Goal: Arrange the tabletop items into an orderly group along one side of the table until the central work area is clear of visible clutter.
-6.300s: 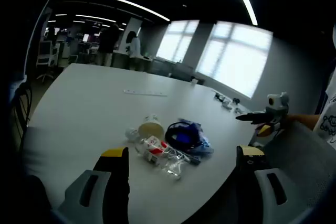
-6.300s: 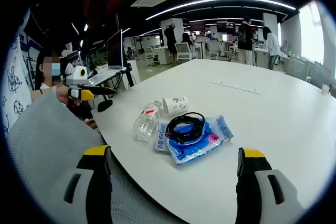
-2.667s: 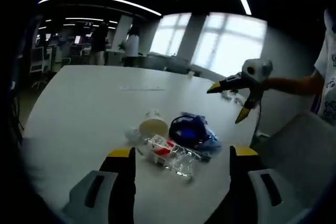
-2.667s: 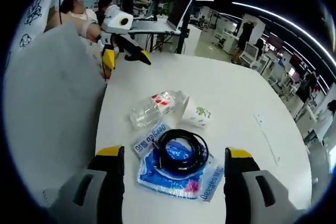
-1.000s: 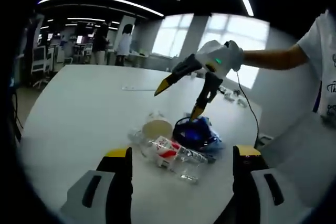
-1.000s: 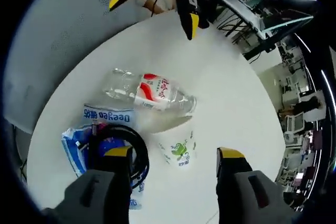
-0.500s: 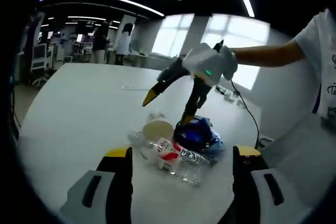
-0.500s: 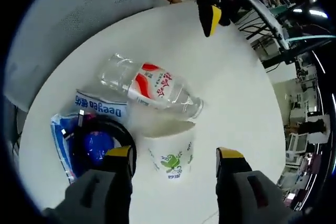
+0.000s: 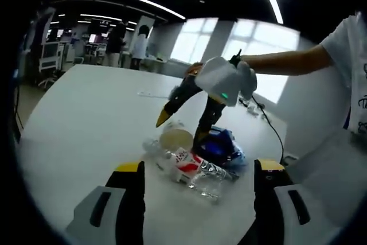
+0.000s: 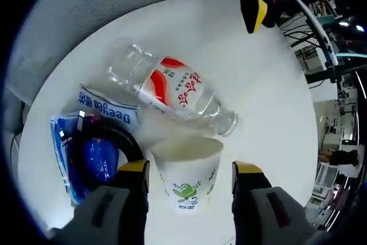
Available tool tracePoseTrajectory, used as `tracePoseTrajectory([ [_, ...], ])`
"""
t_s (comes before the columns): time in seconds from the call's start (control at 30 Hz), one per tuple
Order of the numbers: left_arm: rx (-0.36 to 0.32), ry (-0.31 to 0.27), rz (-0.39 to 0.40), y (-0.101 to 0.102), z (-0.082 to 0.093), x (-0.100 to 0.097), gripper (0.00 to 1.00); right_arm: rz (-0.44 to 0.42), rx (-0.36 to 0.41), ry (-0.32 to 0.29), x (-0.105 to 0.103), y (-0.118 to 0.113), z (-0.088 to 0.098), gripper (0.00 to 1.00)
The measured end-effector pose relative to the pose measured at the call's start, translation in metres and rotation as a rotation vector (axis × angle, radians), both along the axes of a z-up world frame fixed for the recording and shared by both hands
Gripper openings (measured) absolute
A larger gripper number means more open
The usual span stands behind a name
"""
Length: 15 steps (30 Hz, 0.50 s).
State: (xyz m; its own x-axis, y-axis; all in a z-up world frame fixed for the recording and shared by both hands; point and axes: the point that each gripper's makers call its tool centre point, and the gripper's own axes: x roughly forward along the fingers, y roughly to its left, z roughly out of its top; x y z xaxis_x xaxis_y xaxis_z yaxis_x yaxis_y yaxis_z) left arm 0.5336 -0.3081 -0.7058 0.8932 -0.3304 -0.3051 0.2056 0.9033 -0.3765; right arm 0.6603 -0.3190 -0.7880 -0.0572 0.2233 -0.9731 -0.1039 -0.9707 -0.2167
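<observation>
Right gripper view: jaws spread on either side of the paper cup (image 10: pixel 191 179), not gripping it.

The right gripper (image 10: pixel 189 179) reaches down over the white surface (image 10: pixel 269 84), its yellow-tipped jaws flanking the upright cup. A clear water bottle (image 10: pixel 172 93) lies on its side just beyond the cup, and a blue packet (image 10: pixel 94 142) with a black cable coil (image 10: pixel 106 139) on it sits beside them. In the left gripper view, the left gripper (image 9: pixel 198 170) hangs released near the surface's edge, facing the same cluster.
</observation>
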Motion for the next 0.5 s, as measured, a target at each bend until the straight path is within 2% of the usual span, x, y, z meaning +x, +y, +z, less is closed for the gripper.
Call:
tracePoseTrajectory([
  [0.5, -0.021, 0.007, 0.017, 0.0004, -0.0039, -0.0036, 0.75, 0.029, -0.021, -0.009, -0.0006, -0.0012, -0.0099, 0.45],
])
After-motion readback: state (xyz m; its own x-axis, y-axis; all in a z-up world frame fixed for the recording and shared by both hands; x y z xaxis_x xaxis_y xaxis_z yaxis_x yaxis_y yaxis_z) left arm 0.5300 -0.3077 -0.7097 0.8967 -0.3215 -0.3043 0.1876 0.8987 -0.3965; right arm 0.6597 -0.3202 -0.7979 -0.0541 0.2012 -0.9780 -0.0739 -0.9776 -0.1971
